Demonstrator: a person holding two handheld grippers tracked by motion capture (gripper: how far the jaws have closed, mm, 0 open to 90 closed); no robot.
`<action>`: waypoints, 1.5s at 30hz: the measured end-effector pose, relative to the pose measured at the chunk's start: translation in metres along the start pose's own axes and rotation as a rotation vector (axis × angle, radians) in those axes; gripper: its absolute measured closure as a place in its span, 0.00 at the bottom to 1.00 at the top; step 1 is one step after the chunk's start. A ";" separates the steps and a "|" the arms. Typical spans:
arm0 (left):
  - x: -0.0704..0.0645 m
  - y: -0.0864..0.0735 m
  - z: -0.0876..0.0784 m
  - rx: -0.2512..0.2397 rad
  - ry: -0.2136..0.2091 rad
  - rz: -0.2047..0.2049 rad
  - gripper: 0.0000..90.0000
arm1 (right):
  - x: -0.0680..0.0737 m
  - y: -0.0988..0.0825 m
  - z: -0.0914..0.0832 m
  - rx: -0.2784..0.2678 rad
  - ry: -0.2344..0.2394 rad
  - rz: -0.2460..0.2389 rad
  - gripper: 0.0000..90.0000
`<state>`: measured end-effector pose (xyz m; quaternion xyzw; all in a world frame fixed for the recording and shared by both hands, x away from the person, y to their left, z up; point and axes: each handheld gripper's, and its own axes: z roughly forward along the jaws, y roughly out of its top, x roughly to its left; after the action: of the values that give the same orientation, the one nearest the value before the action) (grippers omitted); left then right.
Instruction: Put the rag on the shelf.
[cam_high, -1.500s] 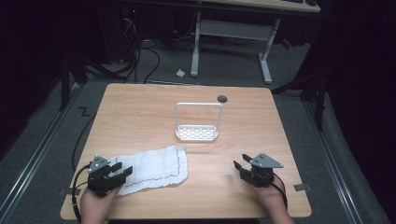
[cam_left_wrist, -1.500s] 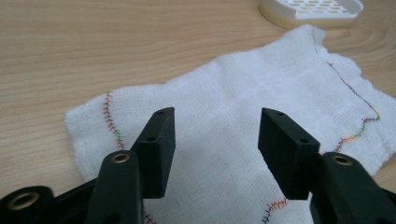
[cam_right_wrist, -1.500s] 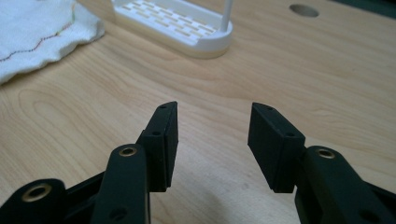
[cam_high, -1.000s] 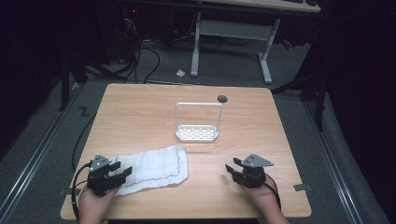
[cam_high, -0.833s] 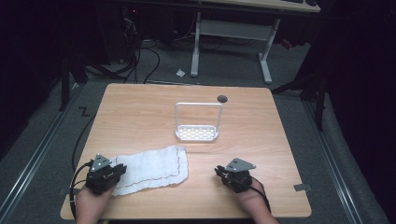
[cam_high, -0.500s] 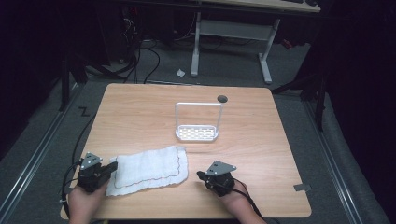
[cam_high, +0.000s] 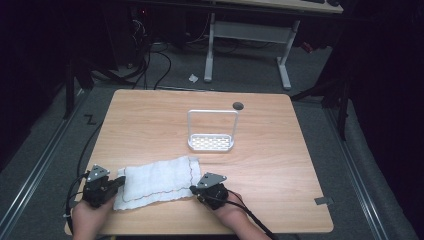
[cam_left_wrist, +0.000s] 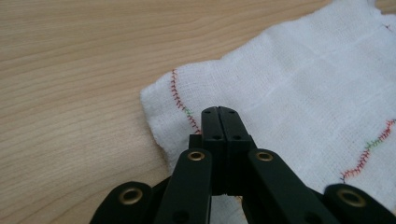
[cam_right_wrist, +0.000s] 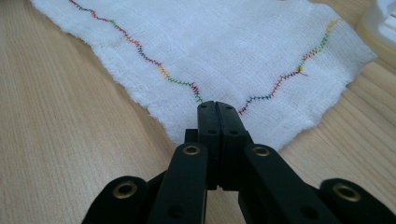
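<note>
Both grippers are clamped tight on the white cloth (cam_high: 157, 184), lying at the table's (cam_high: 280, 165) 7 o'clock: left gripper (cam_high: 119, 183) bites its 9 o'clock edge, right gripper (cam_high: 193, 188) its 4 o'clock corner. White rack (cam_high: 211, 131) sits mid-table.

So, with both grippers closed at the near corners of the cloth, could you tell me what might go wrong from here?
Both the left gripper and the right gripper have jaws shut over the white cloth, but whether fabric is actually pinched cannot be told; a corner may slip free on lifting. Each grip sits close to the hem, so little material is held. Swinging the cloth forward could also catch the white rack beyond it.
</note>
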<state>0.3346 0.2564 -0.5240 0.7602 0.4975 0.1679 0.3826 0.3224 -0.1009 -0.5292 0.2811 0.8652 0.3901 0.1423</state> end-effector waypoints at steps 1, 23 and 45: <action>-0.001 0.000 0.001 0.008 -0.004 0.007 1.00 | 0.000 0.000 0.000 0.000 0.000 0.000 1.00; -0.033 0.047 0.049 -0.016 -0.017 0.059 0.87 | 0.026 -0.016 -0.034 -0.002 0.082 0.004 0.97; -0.104 0.022 0.056 0.062 -0.154 0.121 0.98 | 0.002 -0.051 -0.068 0.014 -0.005 0.101 0.99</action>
<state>0.3371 0.1361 -0.5311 0.8109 0.4248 0.1164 0.3853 0.2701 -0.1676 -0.5228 0.3266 0.8522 0.3900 0.1224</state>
